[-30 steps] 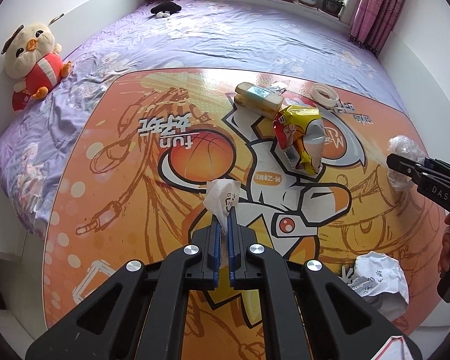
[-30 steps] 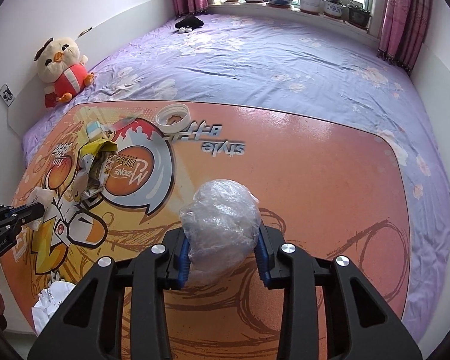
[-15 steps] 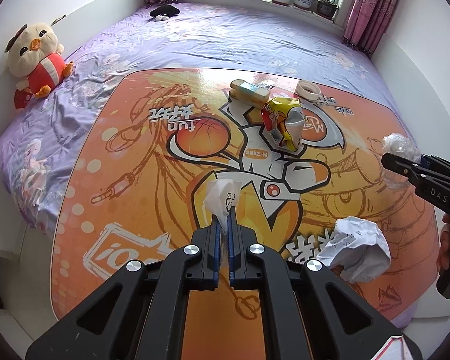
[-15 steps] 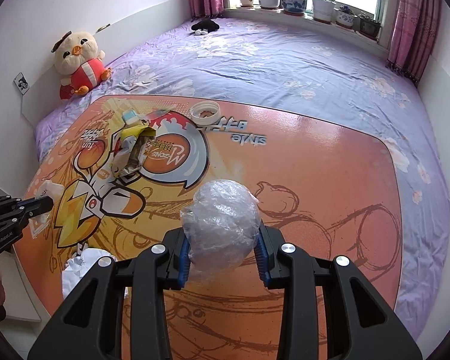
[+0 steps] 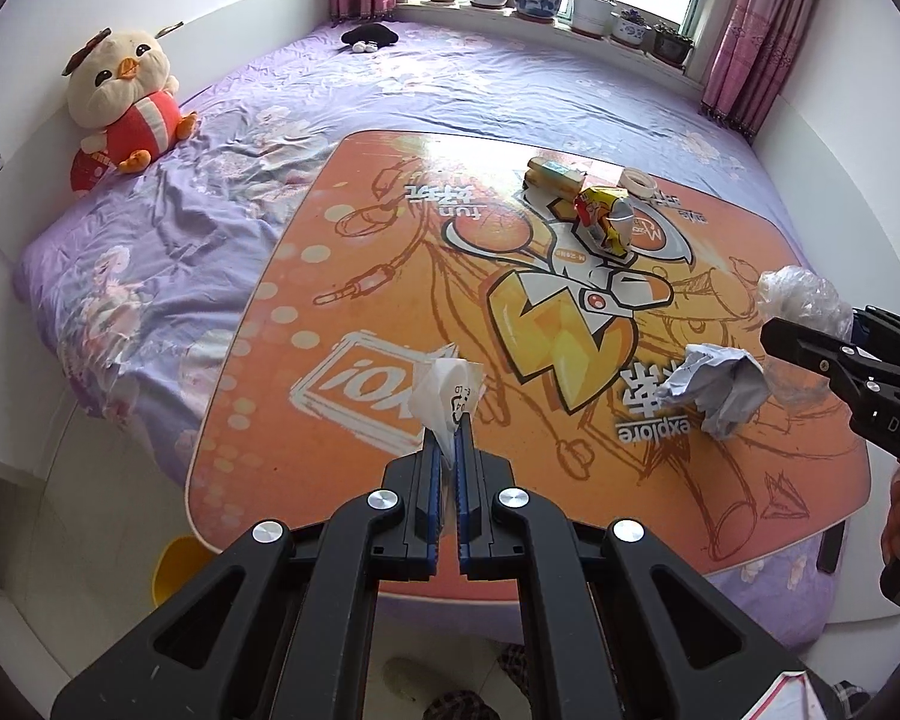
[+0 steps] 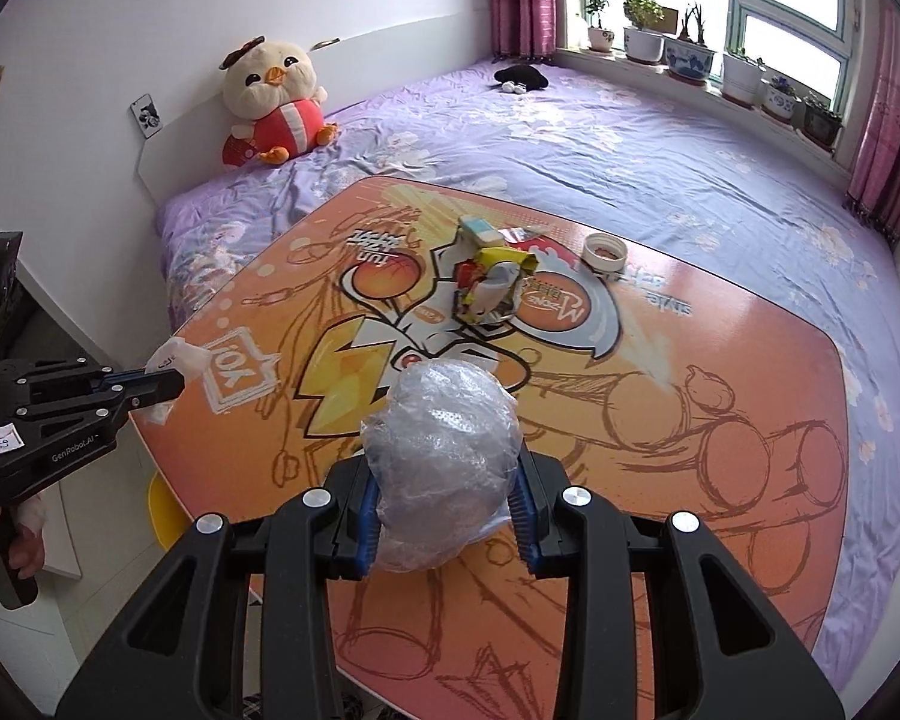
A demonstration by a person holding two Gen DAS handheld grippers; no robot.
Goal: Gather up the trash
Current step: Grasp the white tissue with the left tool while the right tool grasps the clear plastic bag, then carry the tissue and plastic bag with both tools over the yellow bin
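My left gripper (image 5: 447, 438) is shut on a white tissue scrap (image 5: 447, 396) and holds it above the near left corner of the orange table (image 5: 390, 240); it also shows in the right wrist view (image 6: 174, 381). My right gripper (image 6: 444, 498) is shut on a clear plastic wad (image 6: 444, 456), also seen in the left wrist view (image 5: 801, 300). A crumpled white paper ball (image 5: 717, 384) lies on the table near the right gripper. A yellow snack wrapper (image 5: 606, 219) and a beige packet (image 5: 555, 177) lie further back.
A white tape roll (image 5: 639, 183) lies at the table's far side. The table stands on a purple bed (image 5: 450, 84) with a plush chick (image 5: 123, 96). A yellow bin (image 5: 174, 567) peeks out below the table's near left edge. Plant pots line the windowsill.
Both grippers have pulled back and up from the table, each keeping its load. More of the table's near edge, the floor and the yellow bin have come into view.
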